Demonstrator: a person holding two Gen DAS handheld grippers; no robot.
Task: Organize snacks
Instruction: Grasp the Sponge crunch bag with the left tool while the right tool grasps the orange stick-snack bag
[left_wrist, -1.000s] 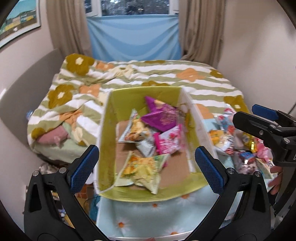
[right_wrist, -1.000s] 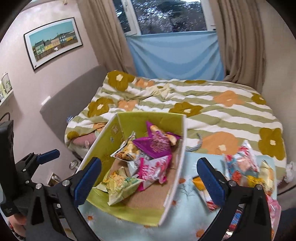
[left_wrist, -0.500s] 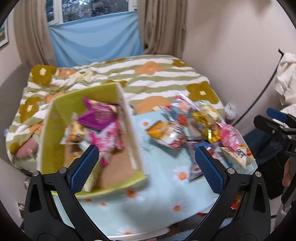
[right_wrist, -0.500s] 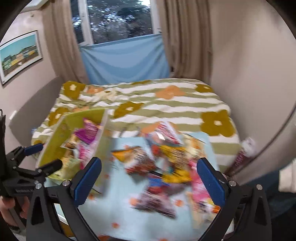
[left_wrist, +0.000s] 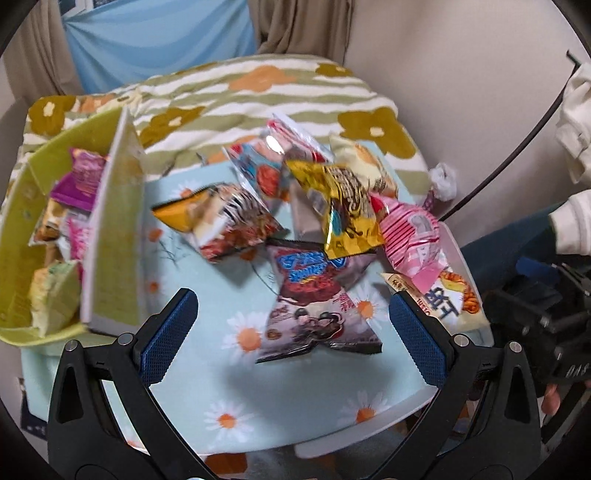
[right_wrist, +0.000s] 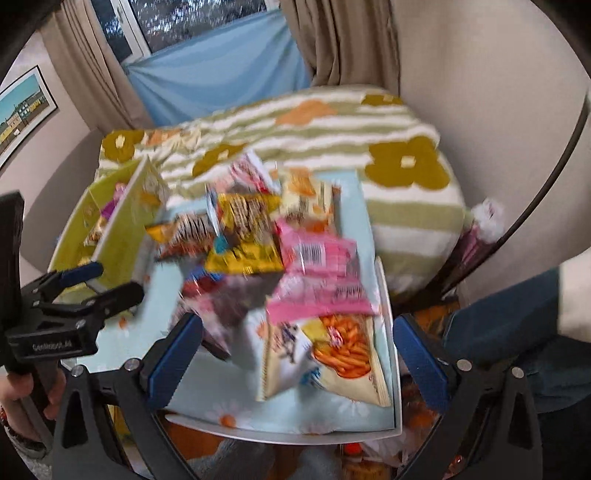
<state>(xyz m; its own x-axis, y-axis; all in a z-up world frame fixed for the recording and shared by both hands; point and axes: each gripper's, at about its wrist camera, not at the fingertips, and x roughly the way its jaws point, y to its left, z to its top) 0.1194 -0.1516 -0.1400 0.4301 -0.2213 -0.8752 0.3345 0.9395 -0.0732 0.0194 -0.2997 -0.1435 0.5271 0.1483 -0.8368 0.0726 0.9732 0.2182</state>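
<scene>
A heap of snack packets lies on the daisy-print table (left_wrist: 303, 398): a dark blue-labelled packet (left_wrist: 317, 302), a gold one (left_wrist: 343, 214), a pink striped one (left_wrist: 410, 240) (right_wrist: 317, 269), an orange-and-white one (left_wrist: 218, 218), and a cream packet showing orange sticks (right_wrist: 332, 362). At the left, a green box (left_wrist: 110, 229) (right_wrist: 122, 221) holds several packets. My left gripper (left_wrist: 291, 339) hangs open just before the dark packet, nothing between its fingers. The right gripper (right_wrist: 299, 350) is open too, over the cream packet. Each gripper shows at the edge of the other's view.
Behind the table is a bed with a green-striped flowered blanket (left_wrist: 258, 88) (right_wrist: 332, 122). A beige wall (left_wrist: 461, 74) and a dark cable (right_wrist: 546, 158) lie to the right, with a blue cloth under the window at the back. The table's white edge (right_wrist: 280, 428) is close below.
Both views have swung from the green box rightward and down onto the loose packet heap, and come closer to it. Both grippers stayed open and empty.
</scene>
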